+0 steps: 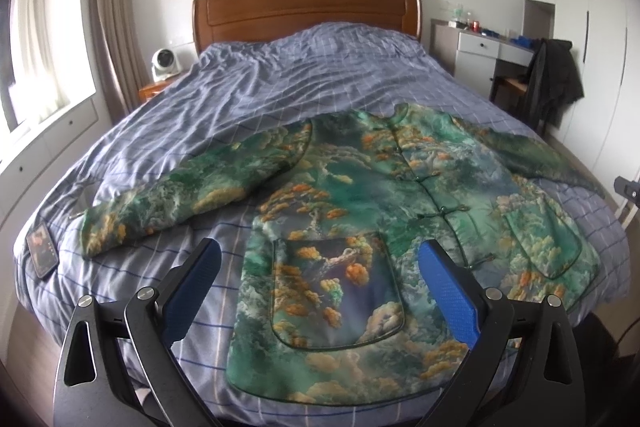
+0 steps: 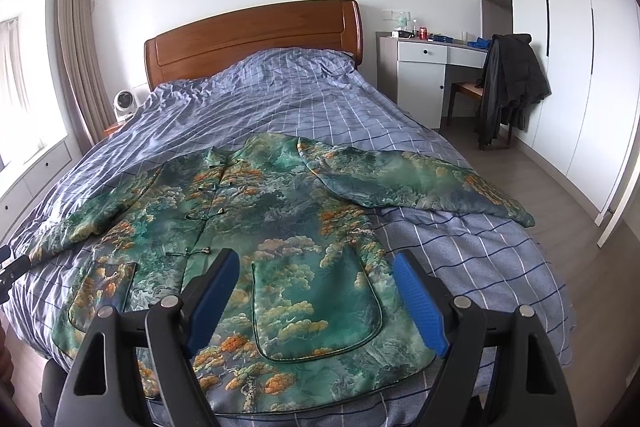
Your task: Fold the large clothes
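The jacket [image 1: 360, 187] lies flat across the middle of the bed [image 1: 280, 79], buttoned, green with orange clouds, sleeves spread. My left fingers [image 1: 320, 279] and right fingers [image 2: 316, 291] hover wide, holding nothing.

No legible text, brand, number or sign is found in either view. The red can [image 2: 423, 33] on the white desk [image 2: 422, 53] bears markings too small to read.

A satiny, faintly glossy cloth is seen in the padded jacket [image 2: 280, 211], matt wrinkled cotton in the checked duvet [image 2: 304, 99], and polished wood in the headboard [image 2: 256, 35].
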